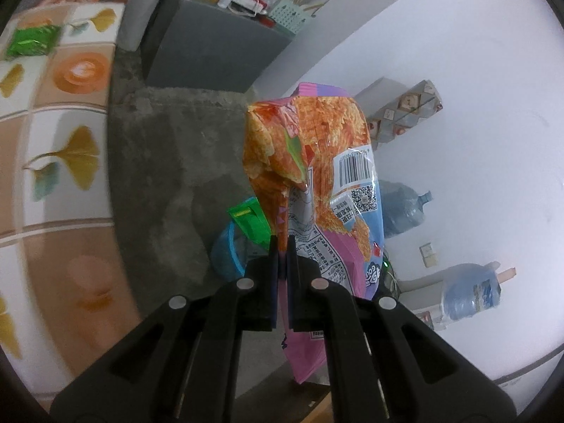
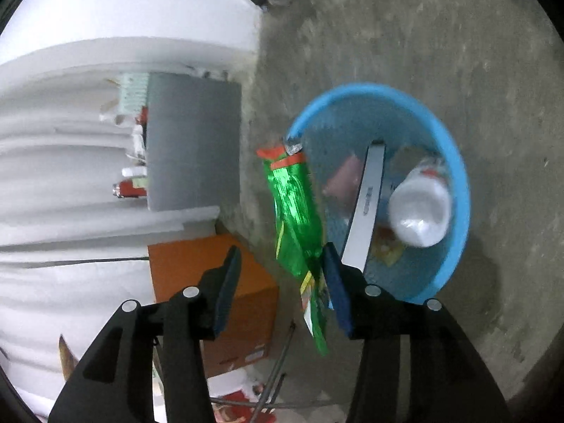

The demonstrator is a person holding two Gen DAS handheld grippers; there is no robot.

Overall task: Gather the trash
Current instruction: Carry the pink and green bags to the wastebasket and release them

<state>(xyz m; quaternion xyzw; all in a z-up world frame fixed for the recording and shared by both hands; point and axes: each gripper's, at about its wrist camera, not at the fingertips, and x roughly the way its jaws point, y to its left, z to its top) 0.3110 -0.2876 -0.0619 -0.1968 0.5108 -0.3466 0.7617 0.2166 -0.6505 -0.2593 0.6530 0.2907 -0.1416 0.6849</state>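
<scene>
Left wrist view: left gripper (image 1: 282,246) clamped on orange chip bag (image 1: 310,162), carried toward blue basket (image 1: 225,250), partly hidden behind bag
Right wrist view: right gripper (image 2: 280,282) jaws apart, green wrapper (image 2: 296,218) against right pad, apparently released over blue basket (image 2: 454,183)
Basket contents: white cup (image 2: 421,211), flat box (image 2: 366,204)
Obstruction: wrapper hangs outside rim; orange carton (image 2: 211,282) nearby

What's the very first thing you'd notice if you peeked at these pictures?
A big orange, pink and blue snack bag fills the middle of the left wrist view, pinched in the shut left gripper. In the right wrist view a shiny green wrapper hangs between the open fingers of the right gripper, against one of them, beside the rim of a bright blue basket on the grey floor. The basket already holds a white cup.
</scene>
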